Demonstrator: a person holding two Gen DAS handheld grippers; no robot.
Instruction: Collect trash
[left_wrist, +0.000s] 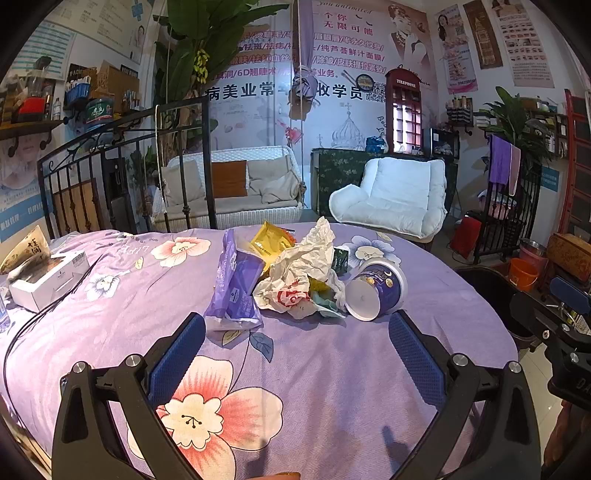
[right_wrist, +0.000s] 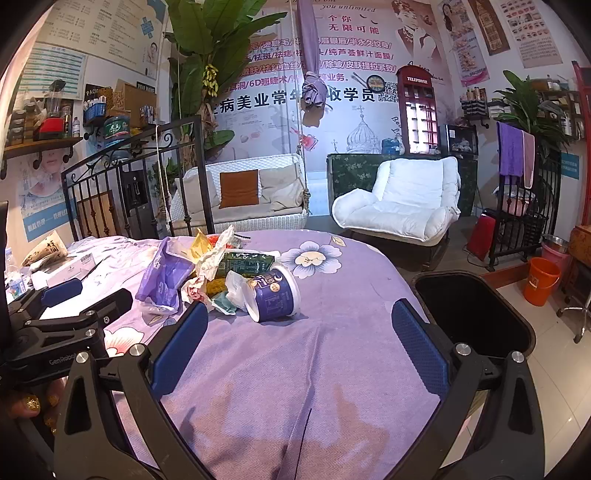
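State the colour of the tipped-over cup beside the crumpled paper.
The cup is dark blue-purple outside, white inside; clearest in the right wrist view.

the left gripper (left_wrist: 295, 332) has two black plastic arms shaped like open triangles, joined by round silver screws, and each finger (left_wrist: 177, 358) carries a blue pad with a fine dotted grip pattern. the right gripper (right_wrist: 295, 325) is built the same, with blue textured pads on its fingers (right_wrist: 419, 343). white lettering reading "genrobot" marks one black body. fingernails (right_wrist: 29, 401) wear gold glitter polish.
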